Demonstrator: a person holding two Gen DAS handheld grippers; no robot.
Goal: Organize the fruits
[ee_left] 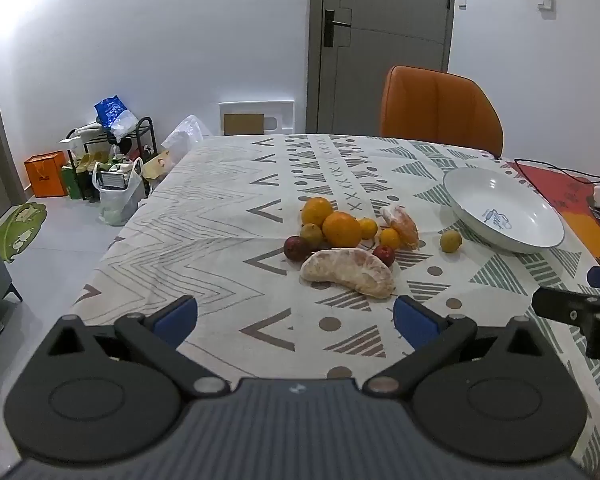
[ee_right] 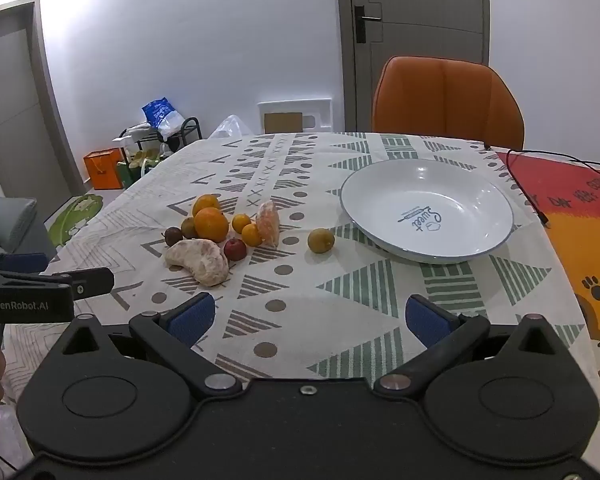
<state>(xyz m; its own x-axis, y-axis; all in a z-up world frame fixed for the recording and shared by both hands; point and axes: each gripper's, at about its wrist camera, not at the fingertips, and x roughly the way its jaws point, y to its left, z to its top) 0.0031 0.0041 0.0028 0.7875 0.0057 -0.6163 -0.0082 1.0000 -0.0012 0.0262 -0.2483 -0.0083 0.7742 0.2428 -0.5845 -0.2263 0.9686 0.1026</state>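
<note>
Left wrist view: left hand-held gripper (ee_left: 296, 322) spread wide, empty, above the desk (ee_left: 220, 208); fruits (ee_left: 342, 242) heaped mid-cloth, one small yellow-green fruit (ee_left: 450, 241) apart near the white plate (ee_left: 504, 210).

Right wrist view: right hand-held gripper (ee_right: 310, 320) wide, empty, short of the plate. Risk: round fruit likely rolls if nudged.

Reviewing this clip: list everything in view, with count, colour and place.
Oranges: two, orange, back of the pile.
Small yellow-orange citrus: two, mid-pile.
Peeled pomelo pieces: two, pale pinkish, front and right of the pile.
Dark red fruits: two, pile edges.
Greenish fruit: one, in the pile.
Lone yellow-green fruit: one, between pile and bowl.
Bowl: one, white, empty, right.
Tablecloth: patterned.
Chair: one, orange, behind the table.
Left gripper: open.
Right gripper: open.
</note>
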